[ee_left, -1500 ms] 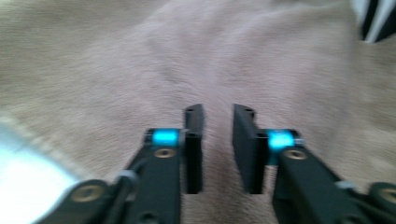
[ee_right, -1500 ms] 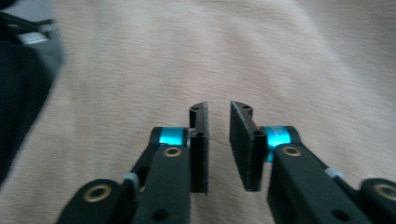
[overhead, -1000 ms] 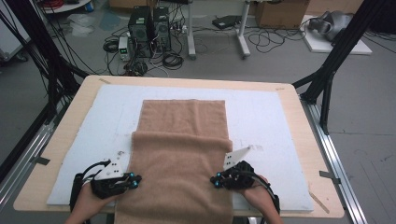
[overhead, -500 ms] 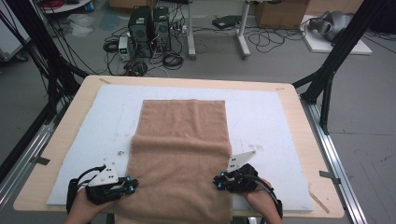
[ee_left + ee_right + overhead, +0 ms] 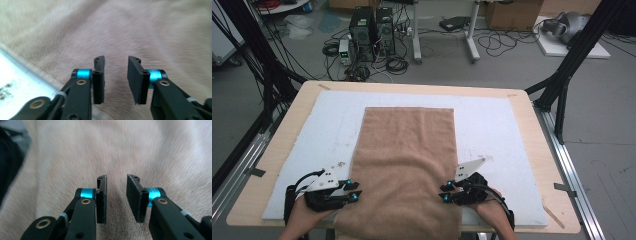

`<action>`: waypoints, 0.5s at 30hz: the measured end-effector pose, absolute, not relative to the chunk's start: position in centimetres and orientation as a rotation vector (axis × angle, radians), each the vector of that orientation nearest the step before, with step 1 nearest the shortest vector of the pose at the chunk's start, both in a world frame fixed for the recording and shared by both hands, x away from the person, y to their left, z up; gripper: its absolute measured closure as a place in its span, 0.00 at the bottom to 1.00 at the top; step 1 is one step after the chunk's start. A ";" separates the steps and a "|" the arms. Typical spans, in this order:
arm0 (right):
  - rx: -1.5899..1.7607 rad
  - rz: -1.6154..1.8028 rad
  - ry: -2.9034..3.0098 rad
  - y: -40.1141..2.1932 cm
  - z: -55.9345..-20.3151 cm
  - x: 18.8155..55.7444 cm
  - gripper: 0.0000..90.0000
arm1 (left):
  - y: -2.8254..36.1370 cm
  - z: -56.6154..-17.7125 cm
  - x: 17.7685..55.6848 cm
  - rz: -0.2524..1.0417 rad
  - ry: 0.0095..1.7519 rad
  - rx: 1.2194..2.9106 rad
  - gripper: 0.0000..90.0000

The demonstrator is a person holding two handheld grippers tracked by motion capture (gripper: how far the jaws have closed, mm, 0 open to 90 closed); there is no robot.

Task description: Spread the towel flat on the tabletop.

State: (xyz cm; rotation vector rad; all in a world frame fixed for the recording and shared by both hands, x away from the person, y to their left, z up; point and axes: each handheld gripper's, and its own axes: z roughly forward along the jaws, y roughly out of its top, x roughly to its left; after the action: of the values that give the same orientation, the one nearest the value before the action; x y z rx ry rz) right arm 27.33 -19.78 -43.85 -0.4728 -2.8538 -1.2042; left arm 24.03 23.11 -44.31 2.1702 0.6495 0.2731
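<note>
At the near edge of the table, the left gripper sits at about seven o'clock and the right gripper at about five o'clock, each at a side edge of the brown towel. Both pairs of jaws have just been opening and now stand a little apart, with nothing pinched between them; towel pile lies beyond the pads. The towel lies flat on the white mat, stretching from six o'clock toward twelve, its near end draping over the table's edge.

Right claw just opening — above brown towel.
</note>
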 end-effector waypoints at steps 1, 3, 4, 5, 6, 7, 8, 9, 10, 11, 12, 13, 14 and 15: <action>-0.470 -1.198 -2.861 -19.8 -44.2 27.3 0.83 | 23.2 -44.7 24.1 0.273 0.643 2.178 0.84; -0.482 -1.220 -2.839 -20.3 -44.3 27.2 0.92 | 23.7 -44.8 23.9 0.266 0.648 2.160 0.95; -0.475 -1.220 -2.829 -20.6 -44.3 27.2 0.95 | 23.8 -44.7 23.6 0.275 0.642 2.161 0.97; -0.477 -1.212 -2.819 -20.9 -44.3 27.2 0.96 | 24.0 -44.7 23.4 0.286 0.636 2.162 0.98; -0.466 -1.212 -2.816 -21.1 -44.3 27.2 0.97 | 24.1 -44.7 23.2 0.287 0.634 2.169 0.99; -0.463 -1.203 -2.813 -21.2 -44.3 27.2 0.97 | 24.3 -44.6 23.1 0.285 0.629 2.174 0.99; -0.460 -1.200 -2.811 -21.3 -44.3 27.2 0.98 | 24.4 -44.6 23.0 0.288 0.632 2.175 0.99; -0.453 -1.193 -2.812 -21.4 -44.2 27.2 0.98 | 24.6 -44.5 22.9 0.290 0.637 2.174 1.00; -0.448 -1.177 -2.817 -21.5 -44.1 27.1 0.99 | 24.7 -44.5 22.9 0.284 0.644 2.167 1.00; -0.449 -1.171 -2.821 -21.6 -44.1 27.1 0.99 | 24.9 -44.5 23.0 0.291 0.645 2.169 1.00; -0.456 -1.165 -2.821 -21.6 -44.0 27.1 0.99 | 25.0 -44.5 23.0 0.294 0.649 2.166 1.00; -0.461 -1.162 -2.826 -21.7 -43.9 27.0 0.94 | 25.2 -44.5 23.1 0.292 0.657 2.155 1.00; -0.482 -1.179 -2.824 -21.9 -43.8 27.0 0.91 | 25.3 -44.4 23.2 0.291 0.655 2.150 0.99; -0.502 -1.199 -2.810 -22.1 -43.6 27.0 0.90 | 25.4 -44.3 23.2 0.295 0.665 2.135 0.98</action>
State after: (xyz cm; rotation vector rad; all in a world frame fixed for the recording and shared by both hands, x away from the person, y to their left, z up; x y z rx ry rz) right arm 26.99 -22.06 -43.62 -0.5016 -2.8098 -1.1994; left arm 23.23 25.37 -44.31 2.1350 0.6649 0.2950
